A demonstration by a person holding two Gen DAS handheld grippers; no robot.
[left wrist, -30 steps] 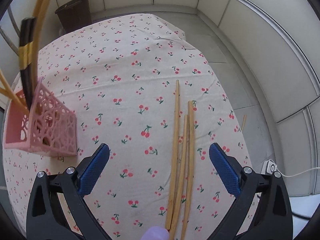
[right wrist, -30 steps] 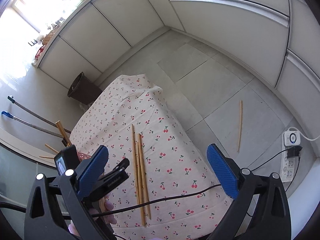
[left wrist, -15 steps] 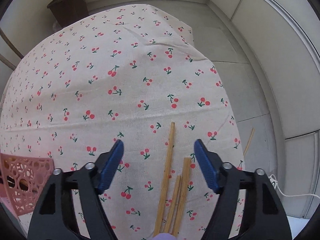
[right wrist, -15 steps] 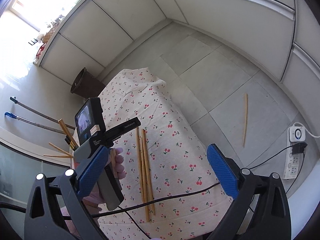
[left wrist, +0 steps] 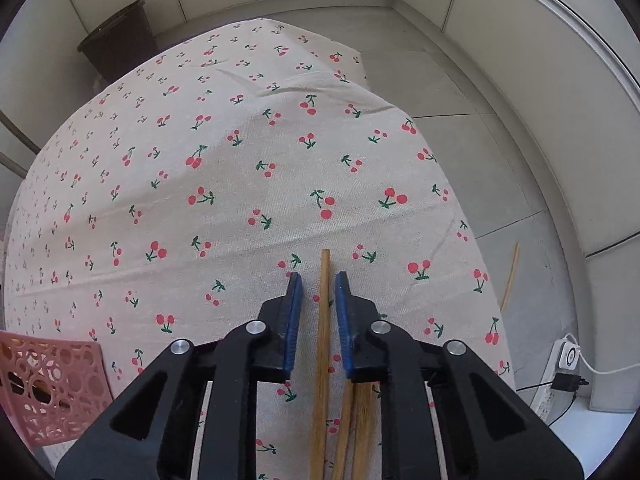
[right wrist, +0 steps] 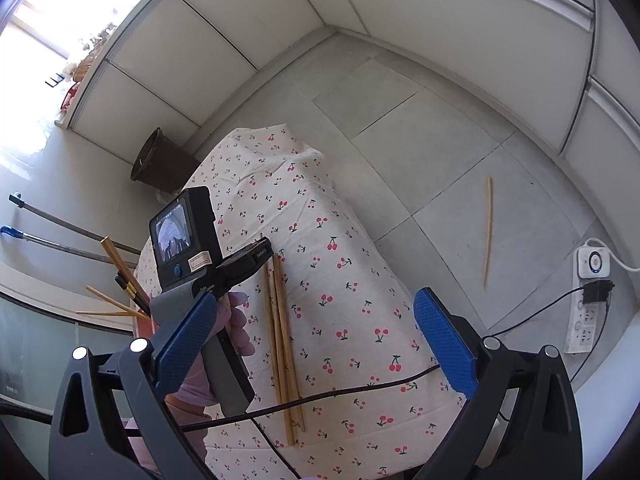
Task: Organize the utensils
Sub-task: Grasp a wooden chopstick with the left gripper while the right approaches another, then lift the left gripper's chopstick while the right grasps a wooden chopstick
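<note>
Three wooden chopsticks lie side by side on the cherry-print tablecloth. In the left wrist view one chopstick runs between the blue pads of my left gripper; the jaws are nearly closed around it, with a narrow gap on each side. Two more chopsticks lie partly under its right finger. The pink lattice holder stands at the left, and its standing chopsticks show in the right wrist view. My right gripper is wide open and empty, held high over the table.
A stray chopstick lies on the floor tiles to the right of the table. A dark bin stands behind the table. A power strip and a black cable are at the near right.
My left gripper has come down over the chopsticks and its jaws have narrowed from wide open to almost closed around one chopstick. The right gripper has held still.
</note>
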